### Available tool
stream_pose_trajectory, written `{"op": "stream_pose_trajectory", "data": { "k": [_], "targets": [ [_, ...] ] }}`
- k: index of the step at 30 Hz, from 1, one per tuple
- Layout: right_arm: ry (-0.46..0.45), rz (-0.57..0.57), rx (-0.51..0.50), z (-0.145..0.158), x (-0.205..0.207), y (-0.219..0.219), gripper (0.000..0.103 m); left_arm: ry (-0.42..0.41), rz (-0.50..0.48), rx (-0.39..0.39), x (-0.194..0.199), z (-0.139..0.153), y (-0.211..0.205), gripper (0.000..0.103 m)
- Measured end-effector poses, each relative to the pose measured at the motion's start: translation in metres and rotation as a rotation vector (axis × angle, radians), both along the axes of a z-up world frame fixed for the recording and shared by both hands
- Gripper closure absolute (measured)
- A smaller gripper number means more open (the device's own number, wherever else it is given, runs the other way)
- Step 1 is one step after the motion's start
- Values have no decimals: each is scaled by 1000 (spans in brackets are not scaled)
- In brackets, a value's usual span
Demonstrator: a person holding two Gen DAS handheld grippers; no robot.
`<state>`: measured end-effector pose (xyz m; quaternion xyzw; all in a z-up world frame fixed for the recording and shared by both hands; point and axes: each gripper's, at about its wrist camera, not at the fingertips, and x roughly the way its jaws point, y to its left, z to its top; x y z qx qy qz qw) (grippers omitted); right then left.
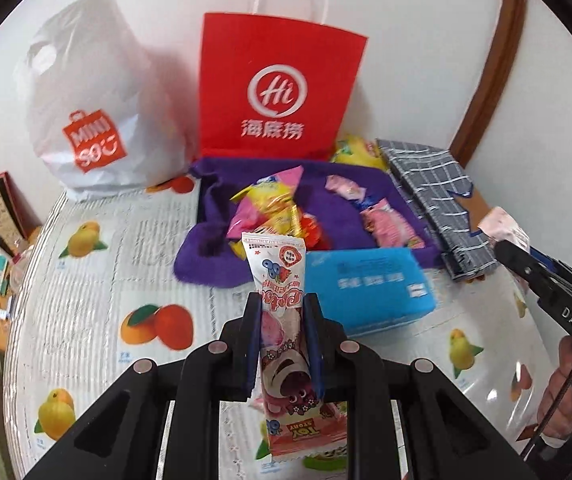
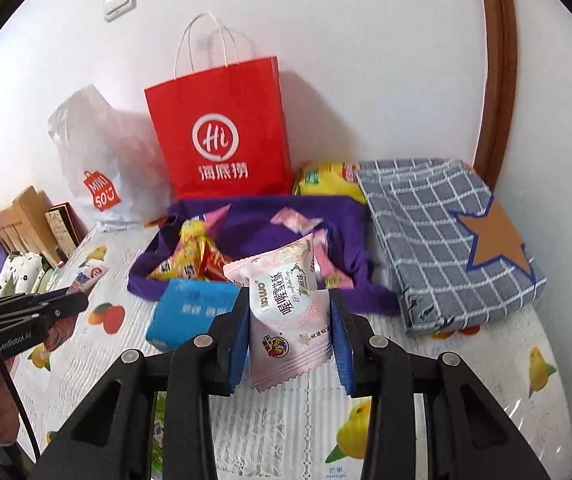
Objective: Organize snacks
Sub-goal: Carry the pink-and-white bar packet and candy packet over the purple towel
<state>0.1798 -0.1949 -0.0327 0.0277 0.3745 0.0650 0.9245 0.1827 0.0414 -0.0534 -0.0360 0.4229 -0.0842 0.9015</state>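
Nearest the left camera, the left tool (image 1: 280, 334) is clamped narrow across the middle of a long Toy Story snack stick (image 1: 281, 320), which stands up between the blue pads with both ends free above the fruit-print tabletop (image 1: 97, 280). The right tool (image 2: 292, 334) pinches a pale pink pillow pack (image 2: 288, 312) by its sides, its crimped lower edge hanging loose. Both packs are held clear of the surface, near the tabletop's front edge. Just beyond them lies a blue box (image 1: 370, 290), and behind it, toward the middle of the tabletop, a purple cloth (image 1: 326, 184) carries the remaining snack pile (image 1: 273, 216) of yellow, red and pink wrappers. A grey checked cloth (image 2: 446, 240) sits folded along the right edge, and a yellow packet (image 2: 326, 180) is tucked between it and the bags. At the far edge, against the wall, stand a red paper bag (image 1: 277, 84) and a white plastic bag (image 1: 97, 92). The risks from here look modest but real: the slick stick is gripped at one narrow band, so a quick swing could let it pivot or slide out; the puffy pink pack could crush or pop loose if squeezed unevenly. If the bags are the goal, the red one's upright mouth is narrow and light, and a nudge could tip it over.
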Motion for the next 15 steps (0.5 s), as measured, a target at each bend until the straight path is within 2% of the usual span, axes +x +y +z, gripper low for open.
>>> {"op": "stream_pose_trajectory", "data": {
  "k": [15],
  "targets": [
    [-17,-18,17,22,42,-4,66,-52,-22,40,39,38,-26,83]
  ]
}}
